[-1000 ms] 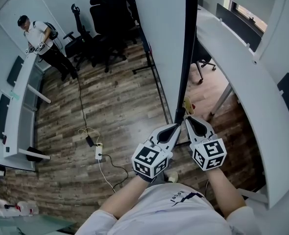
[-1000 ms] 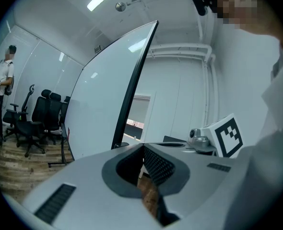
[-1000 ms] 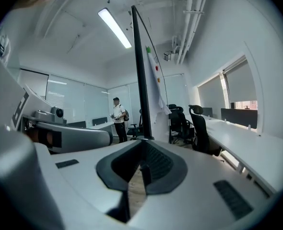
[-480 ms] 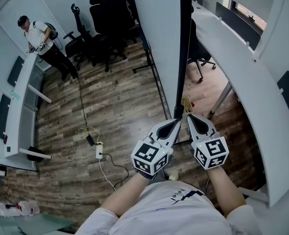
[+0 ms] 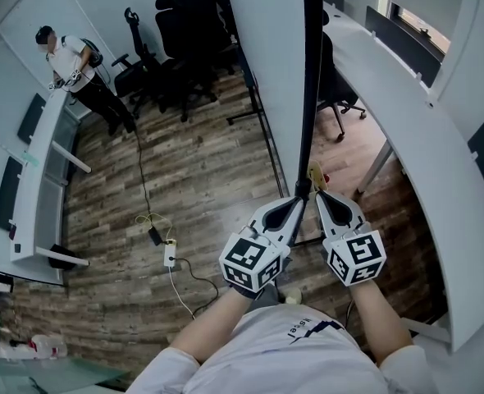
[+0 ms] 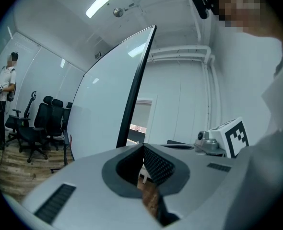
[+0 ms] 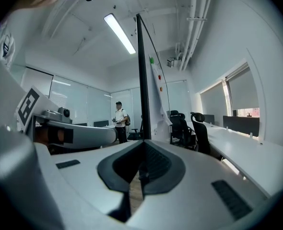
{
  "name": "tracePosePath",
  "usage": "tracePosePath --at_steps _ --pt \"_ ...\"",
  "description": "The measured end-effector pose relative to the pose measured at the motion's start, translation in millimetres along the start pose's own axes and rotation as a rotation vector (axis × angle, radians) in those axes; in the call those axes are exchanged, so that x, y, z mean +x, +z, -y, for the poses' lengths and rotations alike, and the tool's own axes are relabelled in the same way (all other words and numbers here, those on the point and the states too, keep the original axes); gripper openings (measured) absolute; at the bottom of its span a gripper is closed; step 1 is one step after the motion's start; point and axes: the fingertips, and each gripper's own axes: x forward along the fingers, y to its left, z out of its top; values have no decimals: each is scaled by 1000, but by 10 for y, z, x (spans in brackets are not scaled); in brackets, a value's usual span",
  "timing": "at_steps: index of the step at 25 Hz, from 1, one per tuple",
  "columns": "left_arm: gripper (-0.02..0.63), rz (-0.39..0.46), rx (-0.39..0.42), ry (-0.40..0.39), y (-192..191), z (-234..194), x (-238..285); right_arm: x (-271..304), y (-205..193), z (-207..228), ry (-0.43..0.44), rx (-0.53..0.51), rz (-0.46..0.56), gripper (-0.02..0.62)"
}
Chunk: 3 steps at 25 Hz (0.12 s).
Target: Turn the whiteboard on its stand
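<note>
The whiteboard [image 5: 267,72] stood edge-on, its long axis running from the top centre of the head view down to the middle of the frame. There its black lower edge ended right between the two tongs. The left tongs [image 5: 294,209] and right tongs [image 5: 318,199] were both clenched and about equally near, flanking that edge, the left on the white-face side. Whether either tip pinched the frame could not be told, and the pivot the board turns on was hidden behind it.

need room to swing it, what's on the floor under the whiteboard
Wood floor and the stand's black legs; a small yellowish thing lies by the board's lower corner. Black office chairs stand beyond. The whiteboard covers the rest.
</note>
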Motion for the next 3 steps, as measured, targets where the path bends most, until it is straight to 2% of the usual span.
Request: tracePosePath --at_steps 3 --pt "12 0 -3 1 11 -7 14 -32 2 9 -3 -2 -1 14"
